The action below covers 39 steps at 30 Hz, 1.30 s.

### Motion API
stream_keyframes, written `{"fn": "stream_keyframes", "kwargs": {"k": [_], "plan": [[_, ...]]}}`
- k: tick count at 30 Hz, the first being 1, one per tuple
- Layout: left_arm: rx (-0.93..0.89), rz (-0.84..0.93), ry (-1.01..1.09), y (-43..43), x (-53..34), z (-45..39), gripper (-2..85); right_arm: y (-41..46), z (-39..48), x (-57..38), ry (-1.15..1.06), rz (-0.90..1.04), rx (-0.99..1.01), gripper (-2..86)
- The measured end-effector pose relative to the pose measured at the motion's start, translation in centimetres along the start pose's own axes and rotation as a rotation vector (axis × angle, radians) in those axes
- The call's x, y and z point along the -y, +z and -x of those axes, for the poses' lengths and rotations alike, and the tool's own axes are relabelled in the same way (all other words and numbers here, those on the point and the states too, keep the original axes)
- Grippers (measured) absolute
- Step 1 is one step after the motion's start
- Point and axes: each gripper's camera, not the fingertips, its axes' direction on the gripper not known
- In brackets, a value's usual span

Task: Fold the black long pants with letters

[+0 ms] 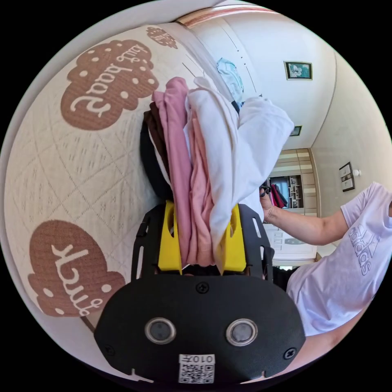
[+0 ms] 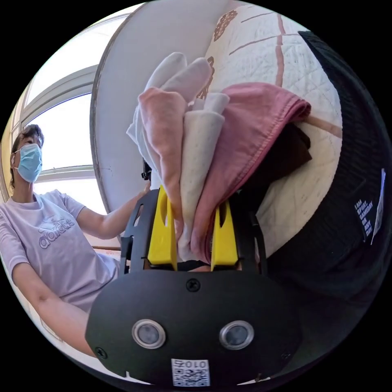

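Observation:
A stack of folded clothes (image 1: 196, 163), pink, white and dark brown, stands on edge between the two yellow jaws of my left gripper (image 1: 201, 245), which is shut on it. A black garment (image 1: 151, 163) lies against the stack's bed side. In the right gripper view the same stack (image 2: 200, 155) is clamped from its other end by my right gripper (image 2: 192, 237). The black long pants (image 2: 347, 196) with small white letters lie on the bed beside the stack, apart from the jaws.
A cream quilted bed cover (image 1: 61, 171) with brown cloud patches lies under the clothes. A person in a pale T-shirt (image 1: 347, 261) holds both grippers. Behind are a window (image 2: 61, 134), a white wall (image 1: 286, 41) and a cabinet (image 1: 294, 192).

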Motion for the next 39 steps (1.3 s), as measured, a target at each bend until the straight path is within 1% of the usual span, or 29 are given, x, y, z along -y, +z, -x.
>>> {"fn": "stream_keyframes", "kwargs": {"k": [4,7,11,13,14,19,24,29,32,35,37,39], "plan": [[0.047,0.007,0.026,-0.4,1.4,-3.0,14.3,-1.4,0.5,-2.1,-0.057,-0.073,0.101,13.7],[0.065,0.001,0.069,-0.8,2.6,-5.6,14.8,-2.8,1.3,-3.5,-0.091,-0.120,0.137,13.8],[0.083,0.018,0.147,-1.3,6.3,-9.6,15.3,-5.0,2.6,-4.7,-0.127,-0.176,0.162,13.8],[0.107,0.042,0.198,-1.4,9.0,-11.7,15.4,-6.9,3.0,-5.1,-0.144,-0.237,0.181,13.9],[0.124,0.065,0.239,-1.4,11.2,-13.0,15.5,-7.4,3.1,-5.1,-0.151,-0.255,0.186,13.9],[0.193,0.143,0.417,-0.3,21.9,-18.0,15.8,-12.3,2.3,-3.9,-0.221,-0.460,0.212,13.9],[0.287,0.232,0.639,2.4,33.2,-26.1,15.7,-17.6,1.6,-3.2,-0.303,-0.645,0.229,14.0],[0.294,0.282,0.817,5.5,42.8,-33.4,15.0,-24.9,2.7,-2.4,-0.381,-0.800,0.162,14.1],[0.268,0.246,0.875,6.6,48.0,-36.2,14.3,-30.0,3.8,-1.0,-0.409,-0.848,0.097,14.3],[0.213,0.192,0.803,6.7,52.8,-34.0,14.1,-34.0,4.3,3.1,-0.385,-0.801,0.029,14.4],[0.188,0.157,0.738,6.6,55.0,-30.4,14.1,-35.4,3.4,8.4,-0.348,-0.689,-0.027,14.6],[0.156,0.123,0.588,6.7,57.2,-22.8,14.3,-35.0,1.2,13.2,-0.274,-0.585,-0.036,14.7]]}}
